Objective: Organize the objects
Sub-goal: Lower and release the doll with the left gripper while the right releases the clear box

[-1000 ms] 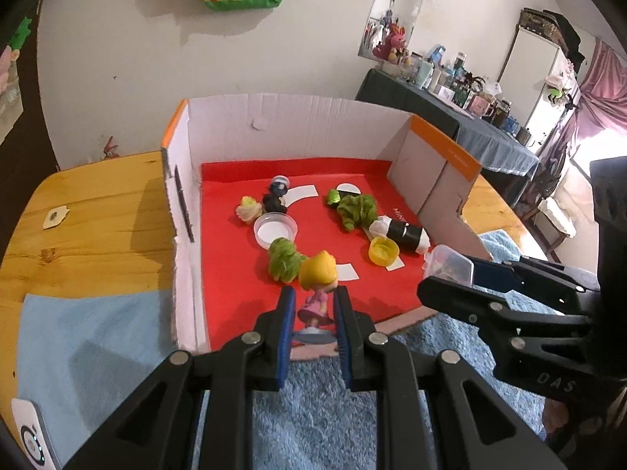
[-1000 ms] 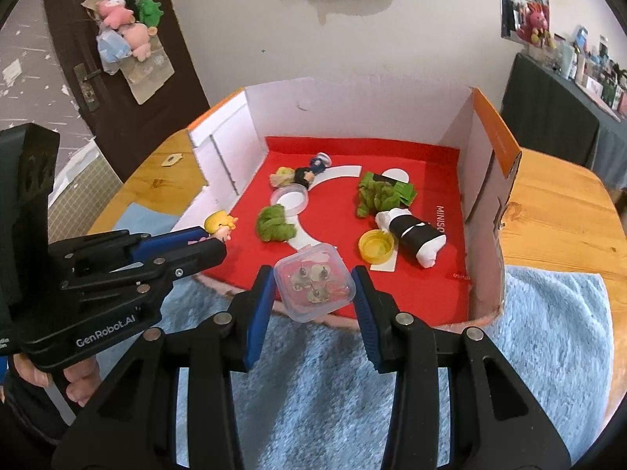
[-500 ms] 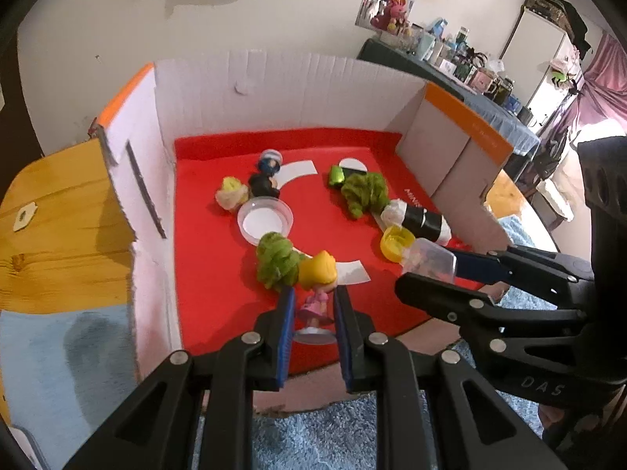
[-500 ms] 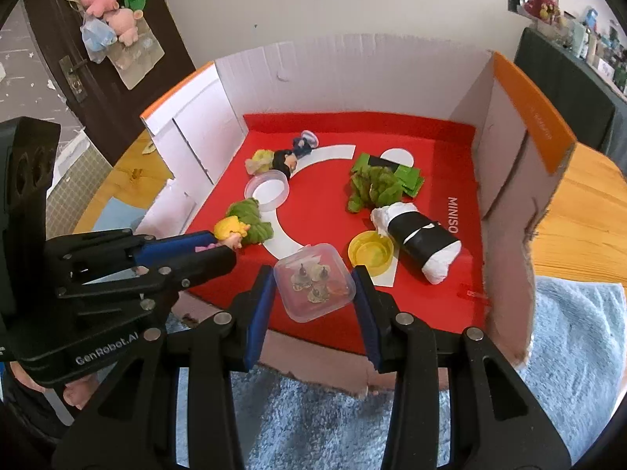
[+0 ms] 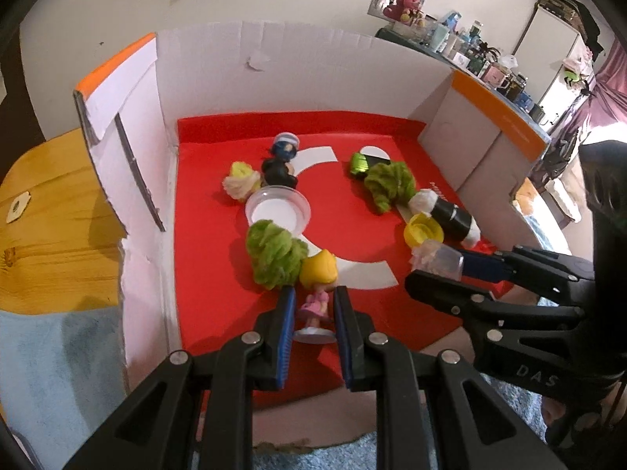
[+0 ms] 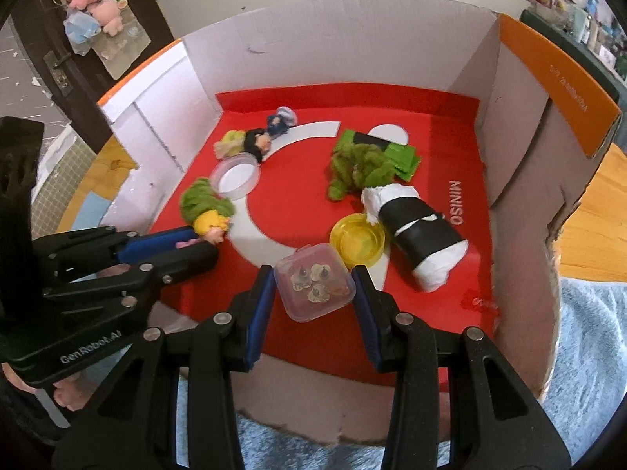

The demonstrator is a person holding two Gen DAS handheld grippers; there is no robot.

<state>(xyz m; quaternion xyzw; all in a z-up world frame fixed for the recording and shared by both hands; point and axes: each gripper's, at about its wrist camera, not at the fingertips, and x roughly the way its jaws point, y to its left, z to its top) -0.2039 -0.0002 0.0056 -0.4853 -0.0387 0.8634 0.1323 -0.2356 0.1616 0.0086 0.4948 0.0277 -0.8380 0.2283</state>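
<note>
Wooden tabletop (image 5: 58, 243) and blue towel (image 5: 58, 360) border the open cardboard box (image 5: 298, 78) in the left wrist view, where the left gripper (image 5: 311, 309) is clamped on a blonde doll (image 5: 318, 286) above the red floor (image 5: 219, 282), just beside a green tuft (image 5: 274, 254) — carried in, not yet set down. From the right wrist view, the right gripper (image 6: 313, 290) pinches a clear case (image 6: 313, 282) of small trinkets near the yellow lid (image 6: 358, 239) and black-and-white roll (image 6: 415, 231) — most toys already lie inside, so I judge only these two placements remain.

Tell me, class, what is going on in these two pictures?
A person is sorting small toys into a cardboard box with a red floor. The left gripper is clamped on a yellow-haired doll figurine; the right gripper is clamped on a small clear plastic case. Both hang just over the box's near edge, not yet released.
</note>
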